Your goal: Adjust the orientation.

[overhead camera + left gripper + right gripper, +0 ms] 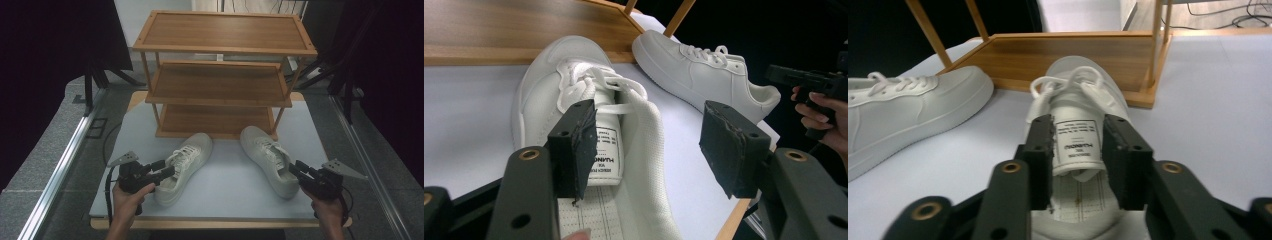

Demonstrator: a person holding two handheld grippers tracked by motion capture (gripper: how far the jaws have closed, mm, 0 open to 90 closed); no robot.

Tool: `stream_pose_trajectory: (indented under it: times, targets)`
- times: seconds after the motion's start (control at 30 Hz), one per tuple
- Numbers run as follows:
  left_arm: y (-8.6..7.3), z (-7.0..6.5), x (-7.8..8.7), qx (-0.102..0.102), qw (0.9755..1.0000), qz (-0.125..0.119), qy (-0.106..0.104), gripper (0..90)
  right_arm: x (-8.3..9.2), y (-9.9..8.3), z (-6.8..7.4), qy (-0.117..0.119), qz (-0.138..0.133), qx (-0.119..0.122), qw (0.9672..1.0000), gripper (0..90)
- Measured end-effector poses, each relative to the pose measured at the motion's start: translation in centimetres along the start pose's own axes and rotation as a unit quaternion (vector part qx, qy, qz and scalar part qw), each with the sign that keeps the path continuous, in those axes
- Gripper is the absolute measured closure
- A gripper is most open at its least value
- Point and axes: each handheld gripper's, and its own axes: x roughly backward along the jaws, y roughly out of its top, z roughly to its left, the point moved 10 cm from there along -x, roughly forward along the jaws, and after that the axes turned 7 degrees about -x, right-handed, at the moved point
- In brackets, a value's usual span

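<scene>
Black left tongs: the left gripper (167, 170) sits at the lower left of the high view, jaws apart, one pad inside the opening of the left white lace-up leather sneaker (183, 166), the other outside its wall.
Black right tongs: the right gripper (295, 167) sits at the lower right, jaws partly apart, either side of the tongue of the right white lace-up leather sneaker (269, 159); whether they press it, I cannot tell.
Sneakers: on the pale grey tabletop (230, 185), centre frame, toes towards the rack.
Rack: a three-tier brown wooden shoe rack (220, 75), upper centre.
</scene>
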Motion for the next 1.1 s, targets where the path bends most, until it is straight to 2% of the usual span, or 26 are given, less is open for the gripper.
stream_pose_trajectory:
  times: [0.2, 0.33, 0.4, 0.57, 0.8, 1.1]
  targets:
    - [-0.1, -0.2, -0.1, 0.0, 1.0, 0.001, -0.002, 40.0, -0.1, -0.1, 1.5, 0.014, 0.022, 0.028, 0.9993, 78.2]
    - [-0.4, -0.5, -0.5, -0.003, 1.0, 0.005, -0.006, 40.1, -0.9, -1.4, 1.8, 0.015, 0.059, 0.039, 0.9974, 81.4]
    - [-0.5, -0.7, -0.6, -0.003, 0.9999, 0.008, -0.008, 40.1, -1.4, -2.3, 1.8, 0.012, 0.082, 0.043, 0.9956, 82.5]
    - [-0.8, -0.7, -0.9, -0.004, 0.9999, 0.013, -0.008, 40.1, -2.3, -3.0, 2.2, 0.002, 0.095, 0.053, 0.9941, 83.8]
    - [-0.8, -0.3, -0.7, -0.002, 0.9999, 0.012, -0.003, 40.1, -2.2, -3.1, 2.4, 0.035, 0.109, 0.023, 0.9931, 85.7]
    - [-0.7, 0.0, -0.3, 0.0, 1.0, 0.007, 0.0, 40.1, -2.1, -3.4, 3.2, 0.063, 0.125, 0.011, 0.9901, 85.8]
